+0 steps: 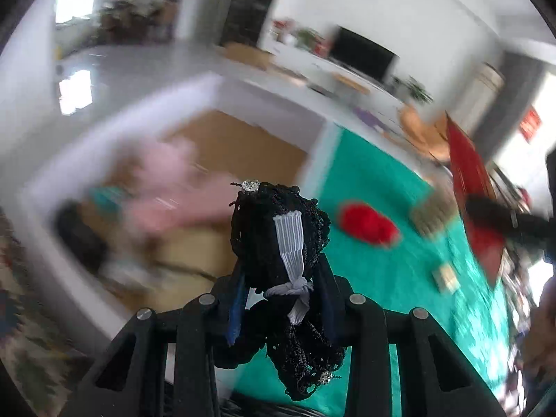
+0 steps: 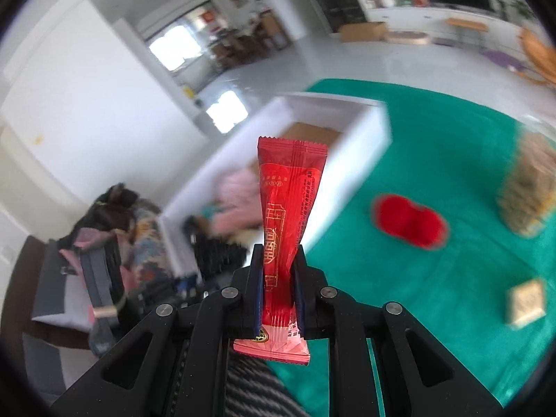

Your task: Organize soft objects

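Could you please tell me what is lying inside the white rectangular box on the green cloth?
Inside the white rectangular box: a soft pink item, something teal, a dark item and bare brown floor. The red sachet covers part.

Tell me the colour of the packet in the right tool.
Red, with gold printing, on the packet. The right wrist view shows it best.

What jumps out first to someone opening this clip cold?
The red snack packet, standing upright, pinched in the right hand-held gripper. Next, the black lace bundle with a white elastic strip, clamped in the left hand-held gripper. Behind both, a white box on green cloth.
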`<state>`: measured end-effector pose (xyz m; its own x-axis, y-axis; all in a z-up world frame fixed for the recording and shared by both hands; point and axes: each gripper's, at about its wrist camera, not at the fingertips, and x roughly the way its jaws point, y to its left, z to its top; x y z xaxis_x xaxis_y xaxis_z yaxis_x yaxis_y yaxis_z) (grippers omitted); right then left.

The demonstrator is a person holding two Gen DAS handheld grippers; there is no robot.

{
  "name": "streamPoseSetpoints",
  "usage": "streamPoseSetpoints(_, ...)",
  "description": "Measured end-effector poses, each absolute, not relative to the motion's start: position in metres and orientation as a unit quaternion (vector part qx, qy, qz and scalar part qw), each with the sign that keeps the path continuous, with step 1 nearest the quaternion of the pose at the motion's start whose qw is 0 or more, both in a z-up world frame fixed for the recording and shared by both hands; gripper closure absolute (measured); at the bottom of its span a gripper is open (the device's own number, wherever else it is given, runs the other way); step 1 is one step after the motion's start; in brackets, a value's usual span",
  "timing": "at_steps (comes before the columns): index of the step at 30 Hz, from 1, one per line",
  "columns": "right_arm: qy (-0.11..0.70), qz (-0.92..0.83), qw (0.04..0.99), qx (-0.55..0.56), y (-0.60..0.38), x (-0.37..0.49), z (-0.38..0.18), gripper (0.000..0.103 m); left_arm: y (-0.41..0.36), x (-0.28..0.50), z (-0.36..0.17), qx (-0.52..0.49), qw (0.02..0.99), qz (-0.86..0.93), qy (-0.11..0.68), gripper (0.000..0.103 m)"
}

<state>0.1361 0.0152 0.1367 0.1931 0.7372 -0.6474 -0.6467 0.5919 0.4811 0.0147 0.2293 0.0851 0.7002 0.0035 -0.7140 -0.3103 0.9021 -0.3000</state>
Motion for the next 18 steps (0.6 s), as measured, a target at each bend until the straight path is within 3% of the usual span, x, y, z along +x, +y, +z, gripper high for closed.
streamPoseSetpoints(2, 0.45, 0.465, 0.761, 0.044, 0.052, 0.134, 0.136, 0.087, 0.263, 0.015, 0.09, -0.201, 0.896, 0.119, 0.378, 0.065)
streamPoseSetpoints(3, 0.451, 0.473, 0.756, 0.04, 0.073, 0.133, 0.134, 0.087, 0.28, 0.017, 0.089, -0.199, 0.89, 0.146, 0.383, 0.059)
streamPoseSetpoints(5, 0.457, 0.483, 0.746, 0.029, 0.115, 0.131, 0.124, 0.077, 0.308, 0.021, 0.08, -0.199, 0.875, 0.195, 0.395, 0.027)
streamPoseSetpoints(6, 0.46, 0.484, 0.744, 0.023, 0.131, 0.129, 0.118, 0.065, 0.32, 0.022, 0.074, -0.204, 0.869, 0.213, 0.398, 0.007)
streamPoseSetpoints(7, 0.467, 0.482, 0.742, 0.016, 0.148, 0.128, 0.109, 0.033, 0.328, 0.022, 0.067, -0.205, 0.864, 0.228, 0.4, 0.006)
streamPoseSetpoints(8, 0.467, 0.476, 0.745, 0.014, 0.155, 0.127, 0.104, 0.03, 0.333, 0.023, 0.061, -0.206, 0.86, 0.236, 0.403, 0.006)
streamPoseSetpoints(13, 0.447, 0.461, 0.767, -0.012, 0.143, 0.124, 0.089, 0.031, 0.317, 0.009, 0.051, -0.217, 0.868, 0.234, 0.38, 0.006)
streamPoseSetpoints(18, 0.407, 0.395, 0.821, -0.064, 0.07, 0.127, 0.064, 0.031, 0.263, 0.012, 0.054, -0.215, 0.894, 0.155, 0.362, 0.006)
